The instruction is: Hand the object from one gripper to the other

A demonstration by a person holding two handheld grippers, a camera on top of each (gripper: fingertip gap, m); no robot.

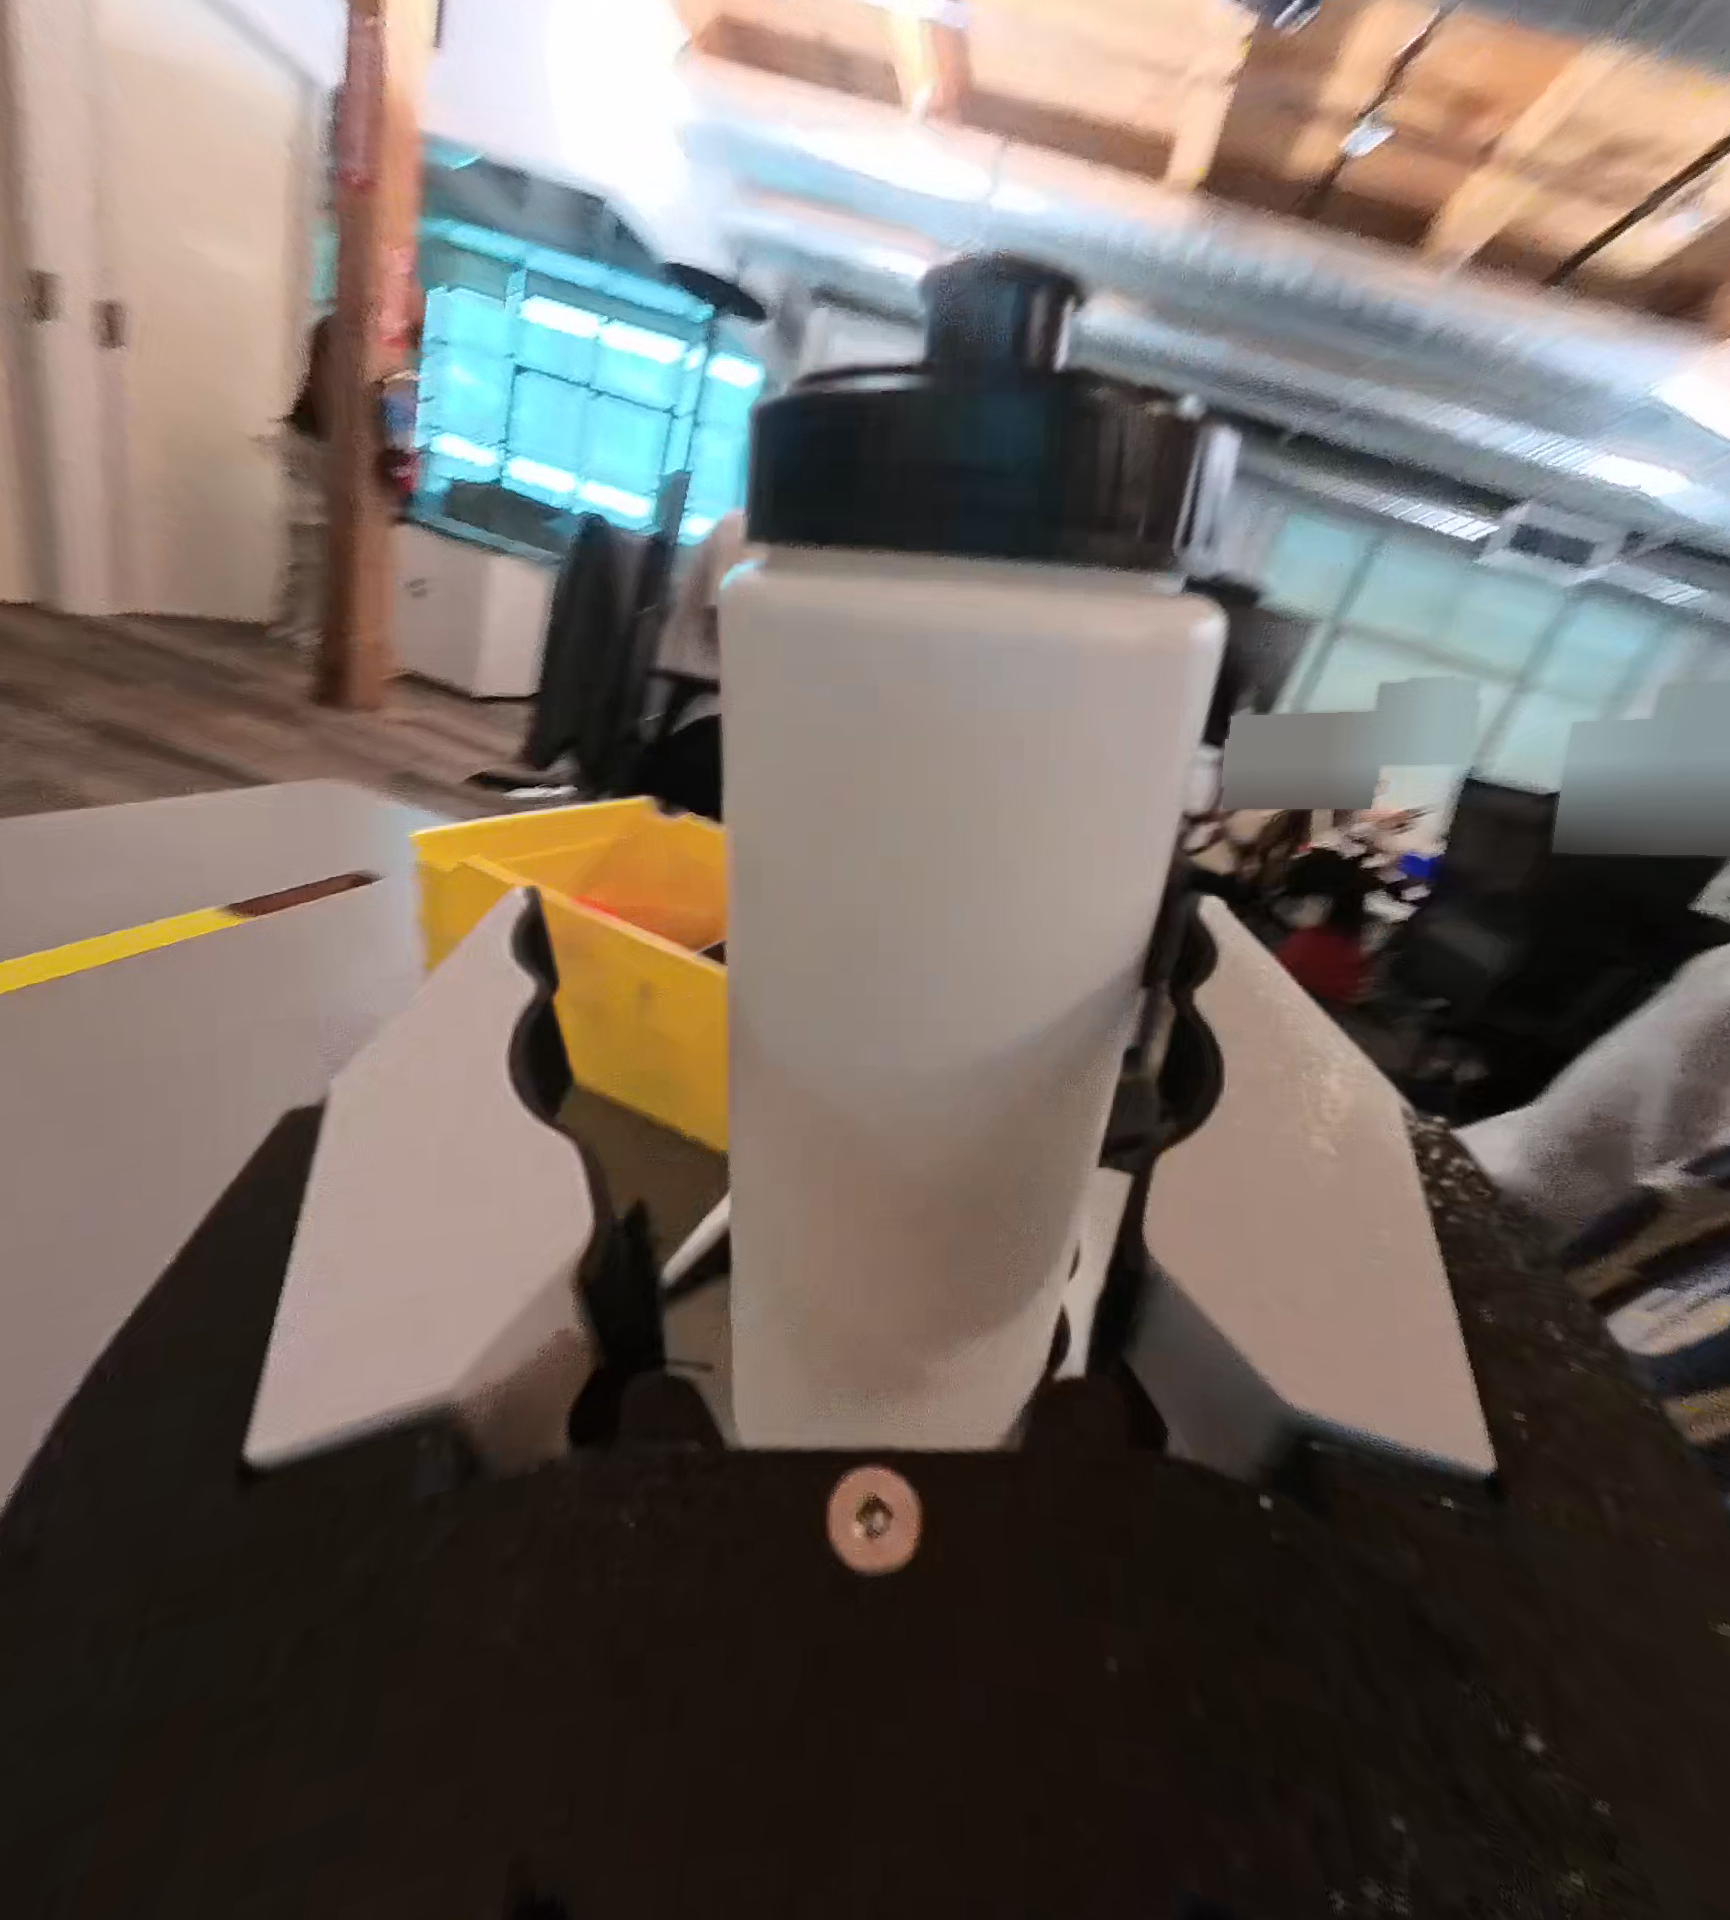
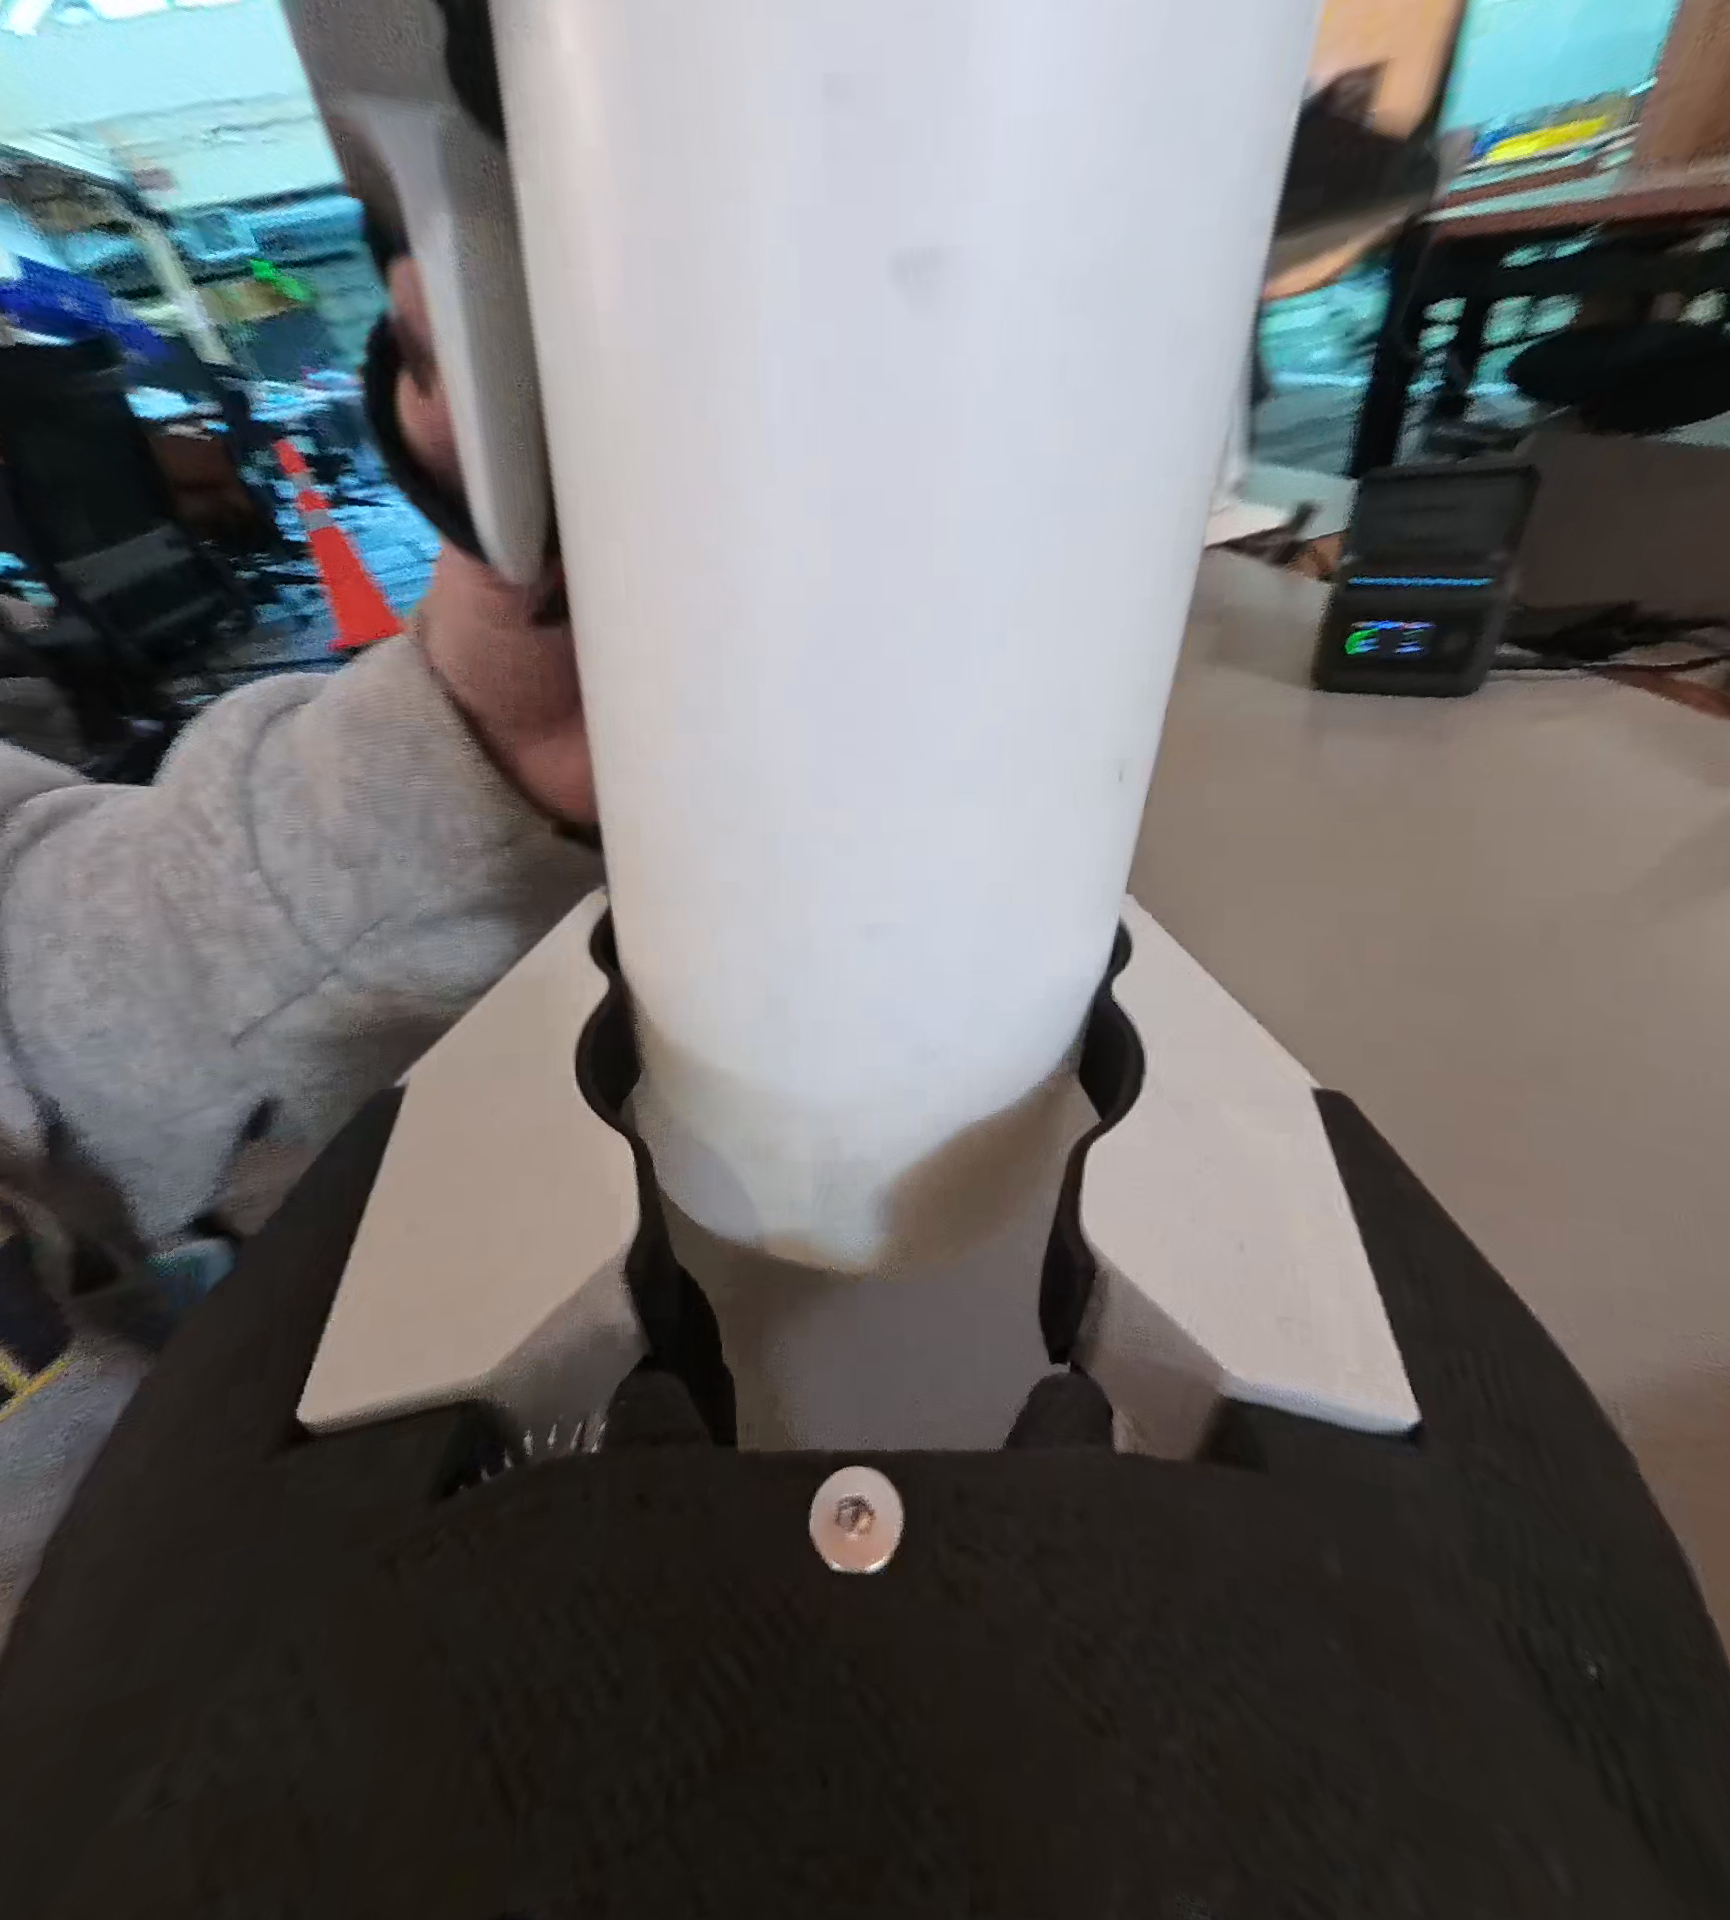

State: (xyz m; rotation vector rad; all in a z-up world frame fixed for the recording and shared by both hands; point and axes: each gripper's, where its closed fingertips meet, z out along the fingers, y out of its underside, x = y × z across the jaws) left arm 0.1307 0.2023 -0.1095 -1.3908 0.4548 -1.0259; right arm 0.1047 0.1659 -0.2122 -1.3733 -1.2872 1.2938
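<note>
White cylindrical plastic bottle (image 1: pixel 954 935) with black screw cap (image 1: pixel 965 457) stands upright between fingers of left gripper (image 1: pixel 861 997). Left finger spread clear of bottle, visible gap; right finger just beside bottle wall, contact unclear. Right gripper (image 2: pixel 861 1039) pinches bottle's lower end (image 2: pixel 882 623), wavy black pads (image 2: pixel 612 1060) pressed on both sides. Other gripper's finger beside bottle upper left in right wrist view. Grey-sleeved arm (image 2: pixel 165 914) at left. Yellow plastic bin (image 1: pixel 622 935) behind bottle.
</note>
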